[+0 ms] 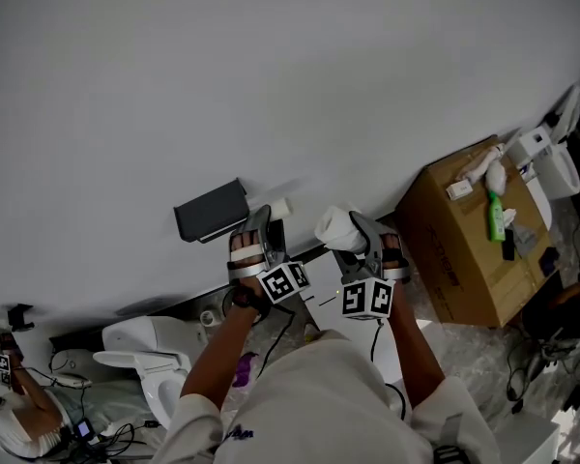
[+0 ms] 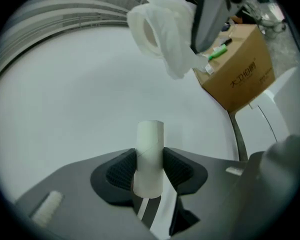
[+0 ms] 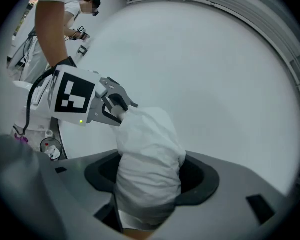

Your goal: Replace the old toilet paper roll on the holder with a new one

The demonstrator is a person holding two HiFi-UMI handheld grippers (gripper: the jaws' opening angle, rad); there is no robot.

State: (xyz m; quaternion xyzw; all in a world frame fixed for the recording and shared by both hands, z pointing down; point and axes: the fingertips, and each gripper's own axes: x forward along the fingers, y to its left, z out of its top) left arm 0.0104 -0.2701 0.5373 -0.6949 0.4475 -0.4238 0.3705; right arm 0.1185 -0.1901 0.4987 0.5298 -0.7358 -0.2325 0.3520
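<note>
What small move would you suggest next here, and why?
Probably carry the new roll, clamped by the right gripper, across to the dark wall holder: the old bare tube is already off it, held by the left gripper, so the holder looks freed.

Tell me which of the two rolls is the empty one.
The tube in the left gripper: thin and bare, no paper. The roll in the right gripper is fat with paper.

Cardboard box (image 1: 464,249) and toilet (image 1: 150,356) on floor (image 1: 493,351)
</note>
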